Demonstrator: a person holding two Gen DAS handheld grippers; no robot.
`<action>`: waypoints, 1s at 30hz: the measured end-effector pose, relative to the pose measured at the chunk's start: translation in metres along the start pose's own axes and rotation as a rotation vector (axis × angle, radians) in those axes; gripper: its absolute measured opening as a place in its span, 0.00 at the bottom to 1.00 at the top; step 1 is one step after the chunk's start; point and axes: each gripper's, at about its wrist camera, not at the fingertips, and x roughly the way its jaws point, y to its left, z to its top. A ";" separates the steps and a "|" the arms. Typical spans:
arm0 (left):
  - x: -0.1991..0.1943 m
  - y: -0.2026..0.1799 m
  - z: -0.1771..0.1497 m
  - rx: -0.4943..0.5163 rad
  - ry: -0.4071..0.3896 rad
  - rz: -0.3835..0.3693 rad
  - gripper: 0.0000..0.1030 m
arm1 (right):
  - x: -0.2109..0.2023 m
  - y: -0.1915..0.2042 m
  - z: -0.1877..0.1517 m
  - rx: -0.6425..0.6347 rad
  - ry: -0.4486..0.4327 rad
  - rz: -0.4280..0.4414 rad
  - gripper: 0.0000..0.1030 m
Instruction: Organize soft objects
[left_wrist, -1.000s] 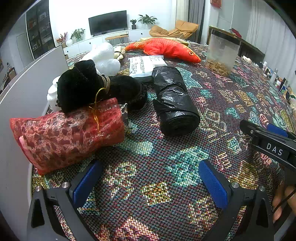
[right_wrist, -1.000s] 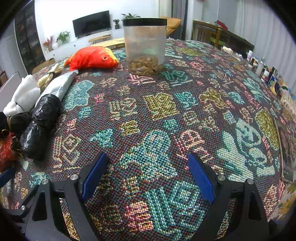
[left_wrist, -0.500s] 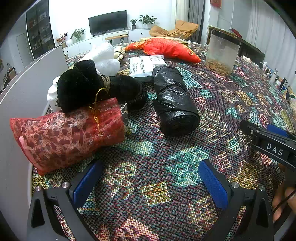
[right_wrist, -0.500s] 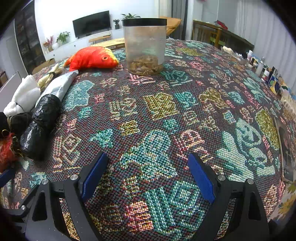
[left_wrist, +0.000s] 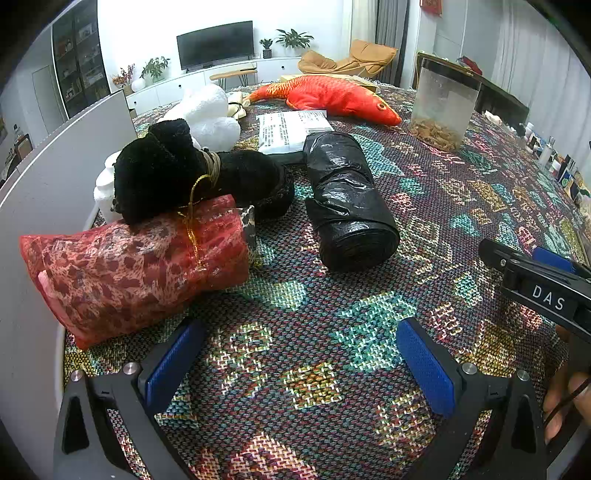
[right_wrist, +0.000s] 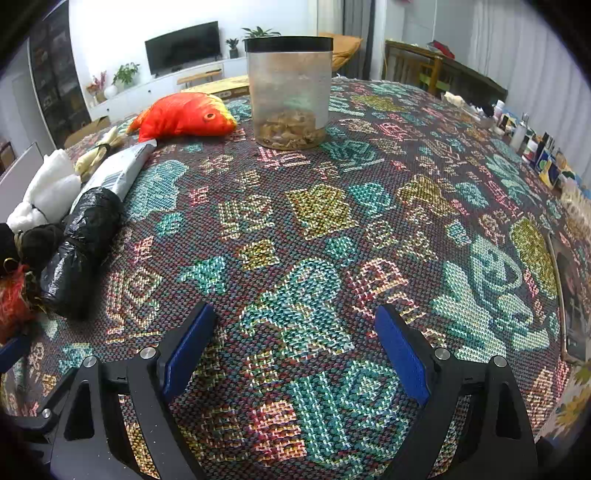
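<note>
Woven cloth in teal, red and gold covers the worktop (right_wrist: 332, 206), and both my tongs hang low over it, jaws spread wide and holding nothing: left tongs (left_wrist: 299, 362) facing the pile of soft things, right tongs (right_wrist: 291, 347) over bare pattern near the middle. The soft things lie bunched along the left edge: a red mesh pouch (left_wrist: 136, 266) tied with gold cord, a black plush toy (left_wrist: 173, 173) resting partly on it, white stuffed fabric (left_wrist: 207, 114) behind, and a black plastic roll (left_wrist: 347, 199) just beside them. A red plush fish (left_wrist: 332, 98) lies toward the far edge, with a white mailer packet (left_wrist: 291, 129) between it and the roll. A clear, rigid, dark-lidded jar (right_wrist: 290, 88) stands upright near the fish's head. My worry is the stack: the plush sits on the pouch, so pulling the pouch would likely drag or tip it toward the edge. The mesh and loose cord could snag a pad, and the slick crinkled plastic may slip or roll from a shallow pinch
</note>
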 end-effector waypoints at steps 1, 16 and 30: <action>0.001 0.000 0.000 0.000 0.000 0.000 1.00 | 0.000 0.000 0.000 0.001 -0.001 0.000 0.88; 0.000 0.000 0.000 0.000 0.000 0.000 1.00 | 0.000 0.000 0.000 0.001 -0.001 0.000 0.88; -0.012 -0.002 -0.004 0.027 0.055 0.005 1.00 | 0.000 0.000 0.000 0.001 -0.001 0.001 0.88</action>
